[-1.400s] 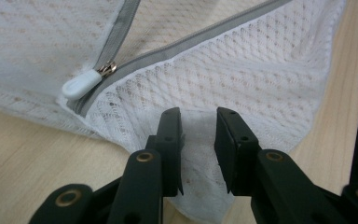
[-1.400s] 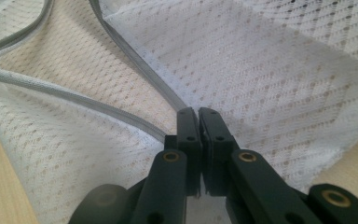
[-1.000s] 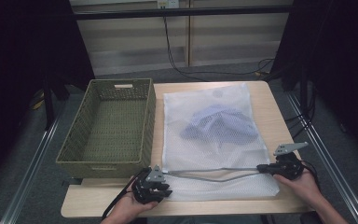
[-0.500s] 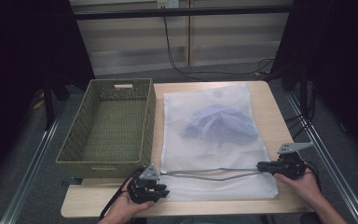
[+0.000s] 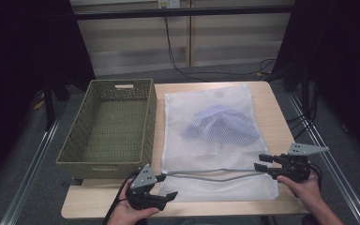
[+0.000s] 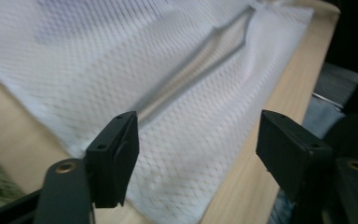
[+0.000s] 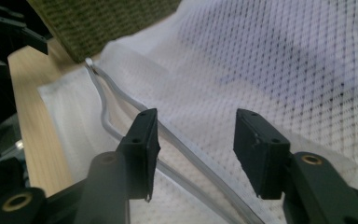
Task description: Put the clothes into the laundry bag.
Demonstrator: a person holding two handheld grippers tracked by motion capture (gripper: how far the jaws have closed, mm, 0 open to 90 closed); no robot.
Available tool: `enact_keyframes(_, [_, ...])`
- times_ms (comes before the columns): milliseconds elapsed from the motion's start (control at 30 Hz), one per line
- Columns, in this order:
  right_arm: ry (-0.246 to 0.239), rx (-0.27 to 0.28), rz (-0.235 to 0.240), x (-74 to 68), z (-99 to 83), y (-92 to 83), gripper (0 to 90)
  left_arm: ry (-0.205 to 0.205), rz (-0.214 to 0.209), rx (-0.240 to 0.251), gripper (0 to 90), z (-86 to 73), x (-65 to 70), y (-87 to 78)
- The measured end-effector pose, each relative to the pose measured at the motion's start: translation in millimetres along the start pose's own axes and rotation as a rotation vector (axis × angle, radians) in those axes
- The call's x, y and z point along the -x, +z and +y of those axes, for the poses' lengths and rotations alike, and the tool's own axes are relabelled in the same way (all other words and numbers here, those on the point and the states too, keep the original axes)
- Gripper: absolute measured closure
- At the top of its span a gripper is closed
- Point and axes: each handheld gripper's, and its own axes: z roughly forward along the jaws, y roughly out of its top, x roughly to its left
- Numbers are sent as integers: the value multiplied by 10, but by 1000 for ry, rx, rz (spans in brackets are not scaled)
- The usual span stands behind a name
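Note:
A white mesh laundry bag (image 5: pixel 215 140) lies flat on the table with a blue garment (image 5: pixel 220 124) inside it. Its grey zipper opening (image 5: pixel 215 174) runs across the near end and gapes a little. My left gripper (image 5: pixel 167 186) hovers at the bag's near left corner. Its jaws have just been opening and stand apart over the mesh (image 6: pixel 186 93), gripping nothing. My right gripper (image 5: pixel 260 162) sits at the zipper's right end. Its jaws have likewise just been opening, and the zipper (image 7: pixel 121 126) runs beneath them untouched.
An olive woven basket (image 5: pixel 104 165), with nothing in it, stands left of the bag, and its corner (image 7: pixel 102 23) shows in the right gripper view. The table's near edge (image 5: pixel 215 208) lies just below both hands. Metal rails flank the table, and cables trail on the floor behind.
Both grippers were shut at the two ends of the zipper. They have opened, let go and risen slightly. The zipper line now lies slack.

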Motion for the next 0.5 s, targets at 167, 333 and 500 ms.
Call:
enact_keyframes(167, [-2, 51, 11, -77, 12, -58, 420, -4, 55, 83, 192, -35, 55, -201])
enact_keyframes(333, [5, 59, -8, -170, -21, -120, 365, -8, 73, 112, 173, -55, 4, -251])
enact_keyframes(500, [-4, 55, -16, -290, -67, -183, 353, -11, 70, 85, 168, -68, -32, -148])
